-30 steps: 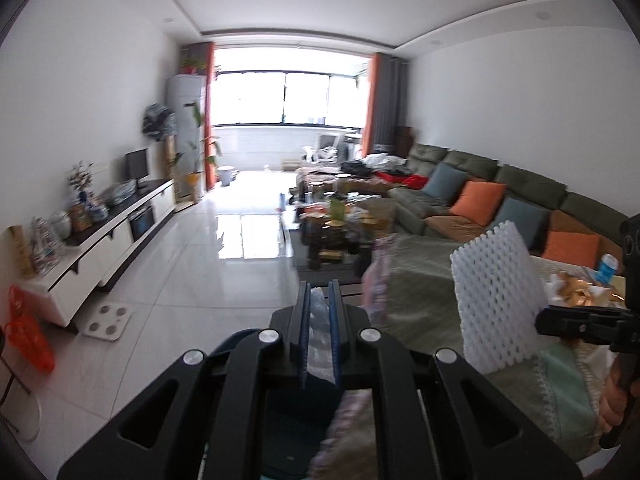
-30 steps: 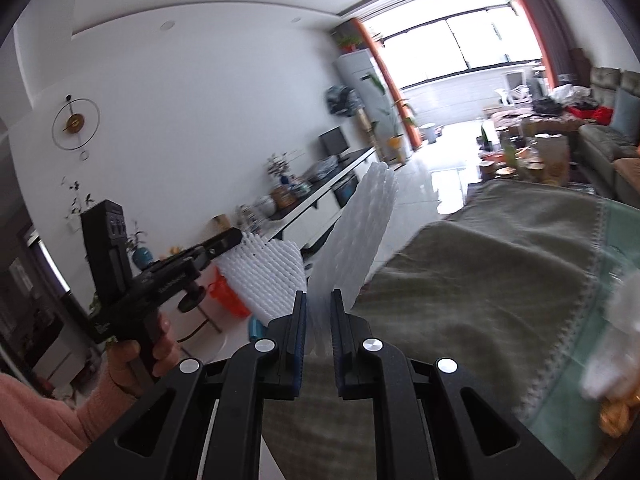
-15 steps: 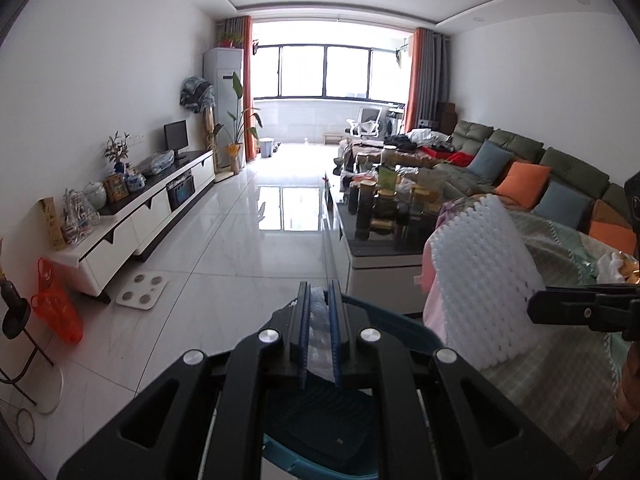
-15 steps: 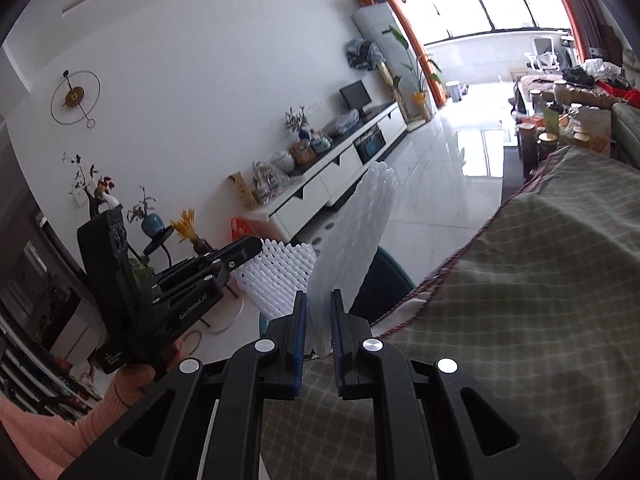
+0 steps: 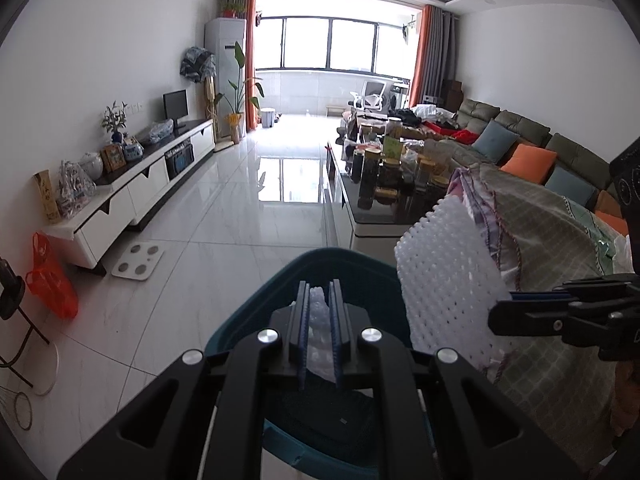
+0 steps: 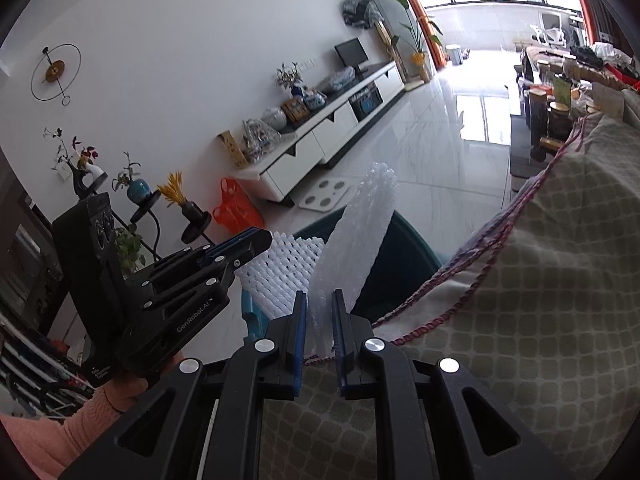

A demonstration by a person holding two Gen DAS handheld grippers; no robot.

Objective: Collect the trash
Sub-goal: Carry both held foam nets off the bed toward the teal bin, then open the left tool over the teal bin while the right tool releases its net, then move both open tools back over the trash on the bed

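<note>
My left gripper (image 5: pixel 319 296) is shut on a white foam net piece (image 5: pixel 320 332), held over the open teal trash bin (image 5: pixel 304 264). The same piece shows in the right wrist view as a ridged white sheet (image 6: pixel 280 276) in the left gripper (image 6: pixel 256 240). My right gripper (image 6: pixel 320 304) is shut on a second white foam net sleeve (image 6: pixel 360 232), which stands up over the bin (image 6: pixel 400 256). In the left wrist view that sleeve (image 5: pixel 444 280) hangs at the bin's right rim, held by the right gripper (image 5: pixel 516 300).
A table with a checked green cloth (image 6: pixel 540 280) is at the right of the bin. A coffee table with jars (image 5: pixel 384 184), a sofa (image 5: pixel 520 140), a white TV cabinet (image 5: pixel 132 184), a scale (image 5: pixel 138 260) and an orange bag (image 5: pixel 52 280) stand around the tiled floor.
Both grippers have moved from above the table cloth toward the floor side and lower, bringing both foam pieces over the teal bin. Both stay shut.
</note>
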